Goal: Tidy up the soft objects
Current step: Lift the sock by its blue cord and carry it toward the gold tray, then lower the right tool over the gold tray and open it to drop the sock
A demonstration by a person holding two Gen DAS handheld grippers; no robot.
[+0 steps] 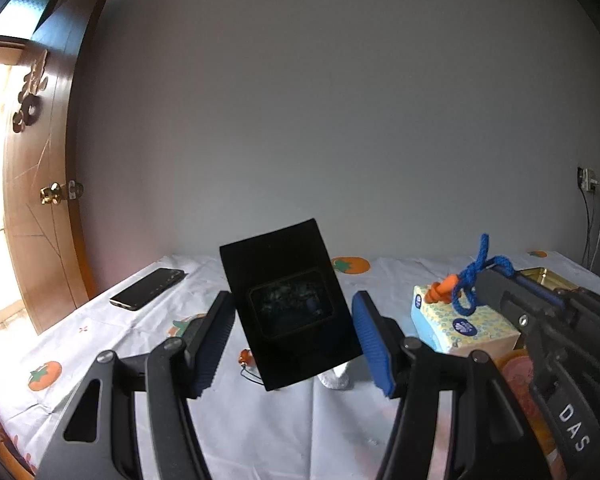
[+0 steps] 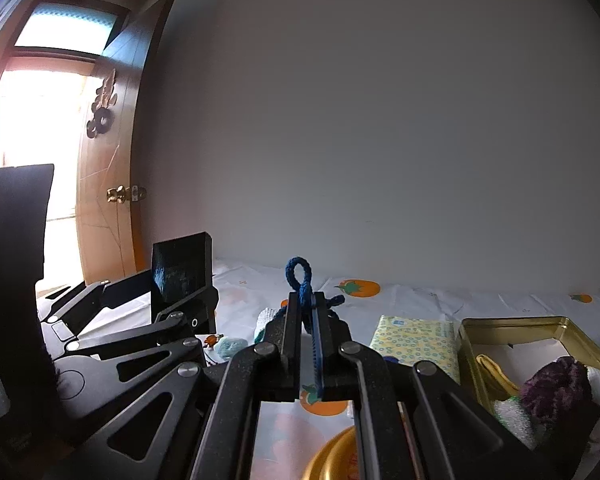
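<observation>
My right gripper (image 2: 306, 300) is shut on a blue knitted cord (image 2: 299, 274), whose loop sticks up above the fingertips; it also shows in the left wrist view (image 1: 474, 276) with an orange knitted piece (image 1: 442, 290) hanging by it. My left gripper (image 1: 294, 320) is open and holds nothing, above the tablecloth. A gold tin (image 2: 472, 344) at the right holds a purple knitted piece (image 2: 556, 384), a white one and a yellow one. A white soft item (image 1: 336, 378) lies below the left gripper. A pale green soft item (image 2: 230, 346) lies on the cloth.
A black card with a dark window (image 1: 288, 308) stands between the left fingers. A tissue pack (image 1: 460, 320) lies beside the tin. A phone (image 1: 148, 288) lies at the far left. A gold lid (image 2: 332, 456) is below the right gripper. A wall and wooden door (image 1: 36, 200) stand behind.
</observation>
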